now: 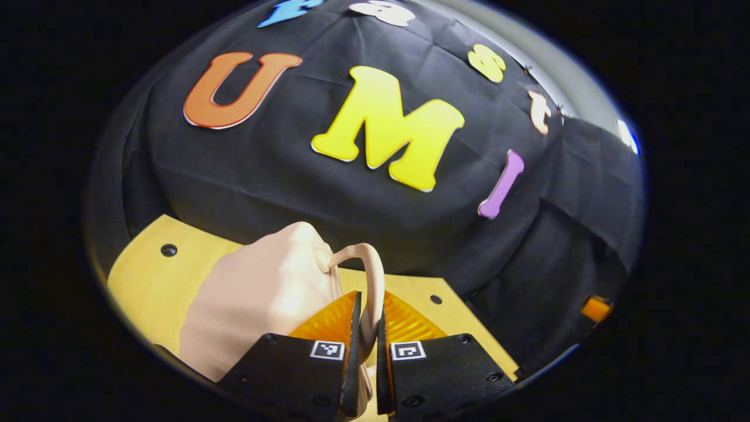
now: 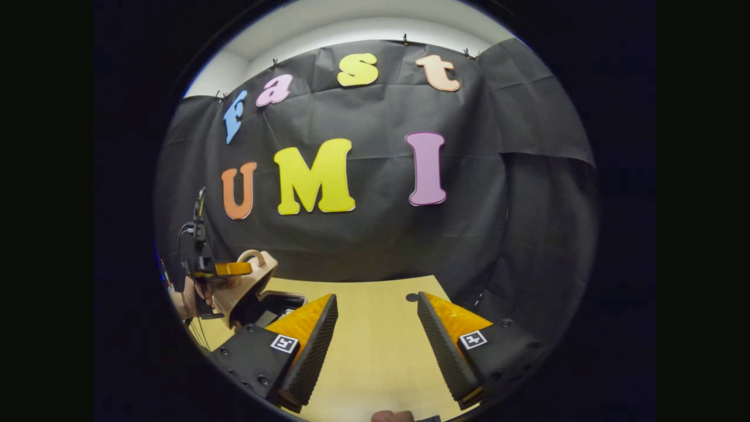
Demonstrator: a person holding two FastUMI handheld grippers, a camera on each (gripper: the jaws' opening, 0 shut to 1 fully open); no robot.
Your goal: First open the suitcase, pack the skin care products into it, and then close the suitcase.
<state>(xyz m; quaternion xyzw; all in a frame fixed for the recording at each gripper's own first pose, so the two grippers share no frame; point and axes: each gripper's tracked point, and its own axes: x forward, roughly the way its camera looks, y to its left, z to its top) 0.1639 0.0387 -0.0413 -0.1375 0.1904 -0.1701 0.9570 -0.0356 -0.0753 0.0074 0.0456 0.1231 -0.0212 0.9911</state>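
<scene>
In the left gripper view, the left gripper (image 1: 368, 328) points forward over the yellow table (image 1: 146, 275), both fingers pinched on the curved handle (image 1: 375, 281) of the beige suitcase (image 1: 263, 299), which stands just left of the fingers. In the right gripper view, the right gripper (image 2: 378, 328) hovers level above the tabletop with fingers spread wide, holding nothing. Far left, a hand (image 2: 196, 293) holds the other gripper against the suitcase's raised lid, with the dark interior (image 2: 275, 305) showing beneath.
</scene>
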